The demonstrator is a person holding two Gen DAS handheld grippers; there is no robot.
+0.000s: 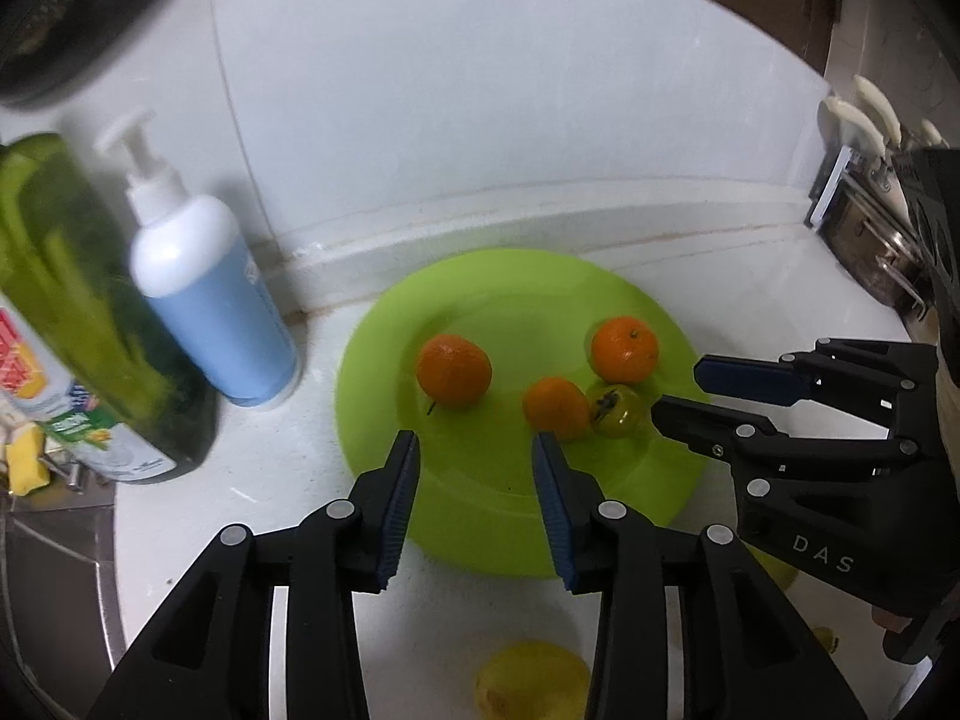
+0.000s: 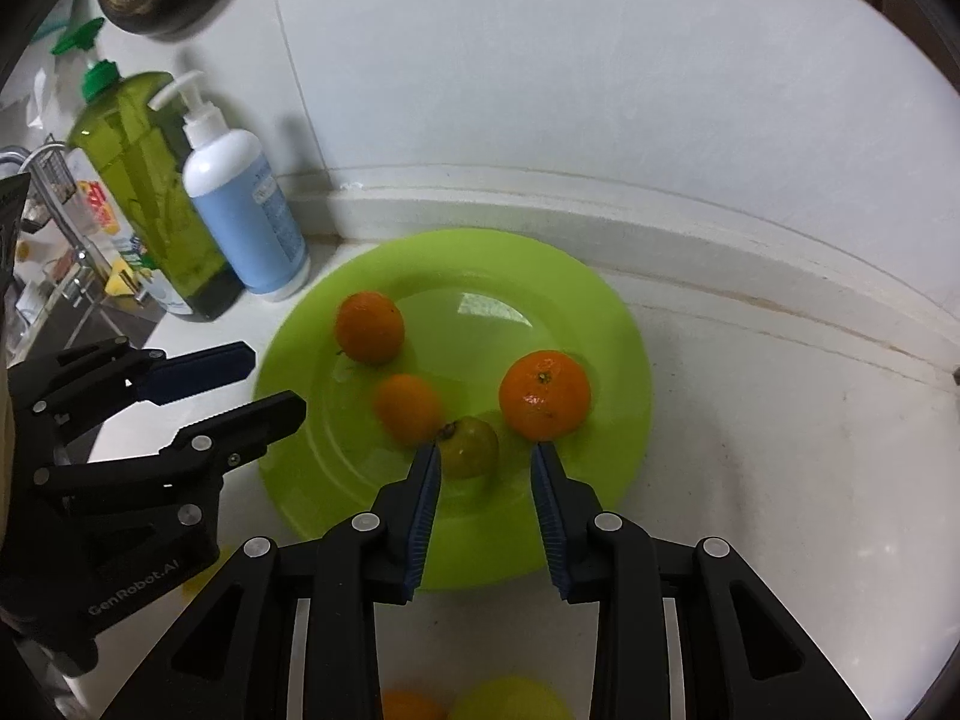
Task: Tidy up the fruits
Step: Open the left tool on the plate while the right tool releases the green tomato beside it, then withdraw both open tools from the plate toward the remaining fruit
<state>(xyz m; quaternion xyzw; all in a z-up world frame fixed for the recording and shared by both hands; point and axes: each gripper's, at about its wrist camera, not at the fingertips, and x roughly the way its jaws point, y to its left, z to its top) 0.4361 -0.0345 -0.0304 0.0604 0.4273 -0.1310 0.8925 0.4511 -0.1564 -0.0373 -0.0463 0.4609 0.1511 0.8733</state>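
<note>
- Three tangerines (image 2: 545, 395) and a small green fruit (image 2: 469, 445) are seen on the lime-green plate (image 2: 624, 360), mid-frame.
- Both the left gripper (image 1: 474, 447) and right gripper (image 2: 485, 457) are held spread, empty.
- Collection seems underway; a yellow fruit (image 1: 531, 681) at bottom edge probably needs grasping next.

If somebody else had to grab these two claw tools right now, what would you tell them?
Left gripper: open, empty, over the near rim of the round lime-green plate.
Right gripper: open, empty, fingers around the small green fruit on the plate, not closed.
Done: three orange tangerines and that green fruit sit on the plate.
Left: a yellow fruit and apparently an orange one lie off the plate, near you.
</note>
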